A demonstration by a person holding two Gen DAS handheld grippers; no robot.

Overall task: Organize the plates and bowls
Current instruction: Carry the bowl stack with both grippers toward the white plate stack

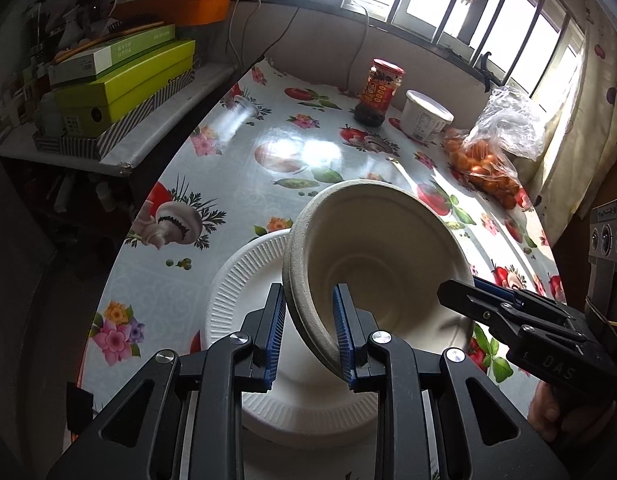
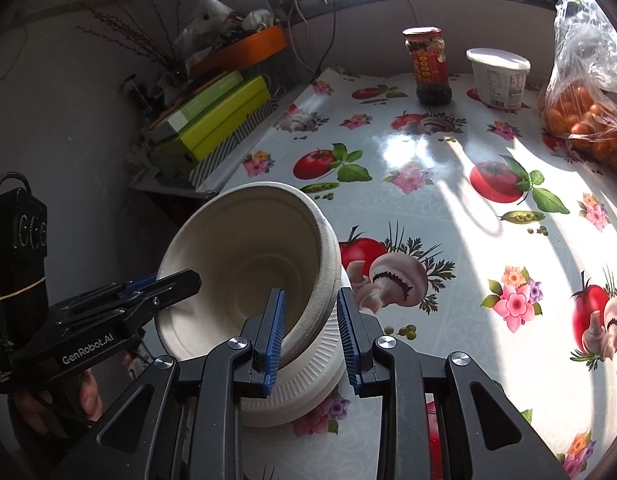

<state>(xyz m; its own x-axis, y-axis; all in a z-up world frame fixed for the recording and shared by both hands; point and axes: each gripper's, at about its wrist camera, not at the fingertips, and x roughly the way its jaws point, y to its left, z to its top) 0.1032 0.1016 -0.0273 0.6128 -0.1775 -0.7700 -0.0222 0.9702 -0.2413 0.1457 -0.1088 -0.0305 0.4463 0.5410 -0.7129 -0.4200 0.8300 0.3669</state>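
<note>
1. A bowl [image 1: 372, 264] is held tilted above a ridged white plate [image 1: 236, 280] on the counter [image 1: 228, 168].
2. Its near rim is gripped by the left hand-held gripper [image 1: 308, 332].
3. Its opposite rim is gripped by the right hand-held gripper [image 2: 310, 330].
4. A jar [image 1: 379, 92], tub [image 1: 424, 116] and bag of oranges [image 1: 488, 160] stand well apart behind.

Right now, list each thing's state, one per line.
Bowl stack: tilted, held over the plates.
Plate stack: flat on the table.
Left claw: shut on bowl stack rim.
Right claw: shut on bowl stack rim.
Sauce jar: upright, lidded.
Tub: upright, lidded.
</note>
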